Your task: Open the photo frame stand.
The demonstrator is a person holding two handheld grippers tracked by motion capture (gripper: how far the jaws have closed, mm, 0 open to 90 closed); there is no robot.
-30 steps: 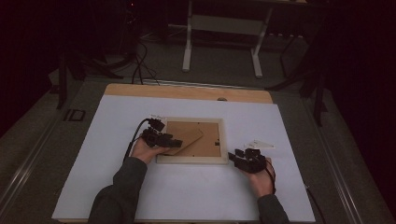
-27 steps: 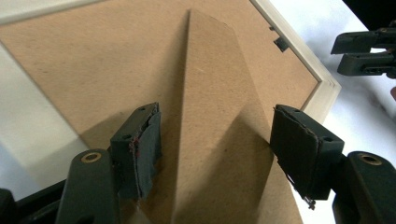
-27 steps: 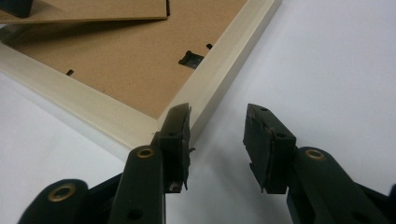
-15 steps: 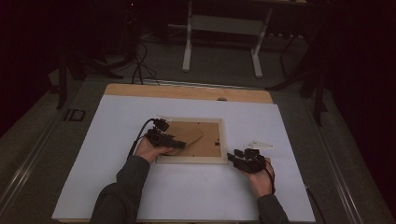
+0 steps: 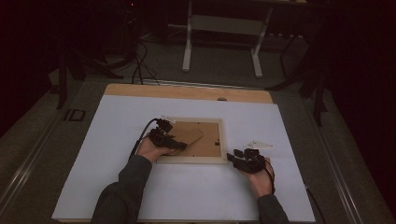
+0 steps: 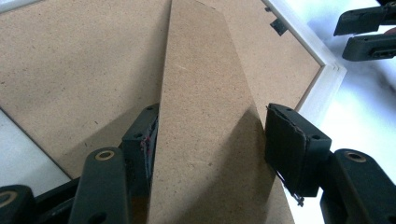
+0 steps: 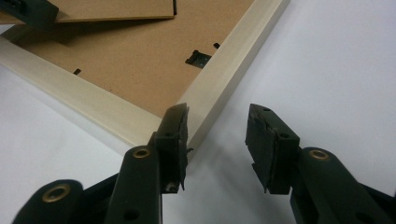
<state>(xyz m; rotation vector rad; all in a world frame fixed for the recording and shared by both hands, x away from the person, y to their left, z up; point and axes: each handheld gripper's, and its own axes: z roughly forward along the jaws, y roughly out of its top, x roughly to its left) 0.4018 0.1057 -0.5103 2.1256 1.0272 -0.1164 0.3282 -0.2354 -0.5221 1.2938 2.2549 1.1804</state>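
Compared with the earlier high view, the left gripper [image 5: 180,145] is seen shifted slightly inward over the picture frame [image 5: 223,140], while the right gripper [image 5: 240,161] is found at the same spot by the frame's lower right corner. The left jaws have just been closing a little, with the stand flap [image 6: 210,121] lying between them; the right jaws have just been opening slightly, with the frame's corner at their tips. In the high view the frame is placed face down at the centre of the white counter [image 5: 116,130], its brown backing board [image 5: 205,137] set inside the pale border. What cannot be read from above is supplied by the left gripper view: the flap is shown as a long tapering strip of brown board running from the bottom centre to the top centre of the picture, raised off the backing and casting a shadow, with the left jaws spread on either side of it; the right pad [image 6: 292,144] is at the flap's edge, though whether it presses cannot be told. The right gripper's black jaws are also caught at the upper right of that view. In the right gripper view the frame's pale corner [image 7: 196,112] is seen just ahead of the spread jaws, the left pad [image 7: 175,135] resting at the corner and the other over bare counter, nothing being pinched. A small metal clip [image 7: 198,58] is seen on the backing inside the frame.
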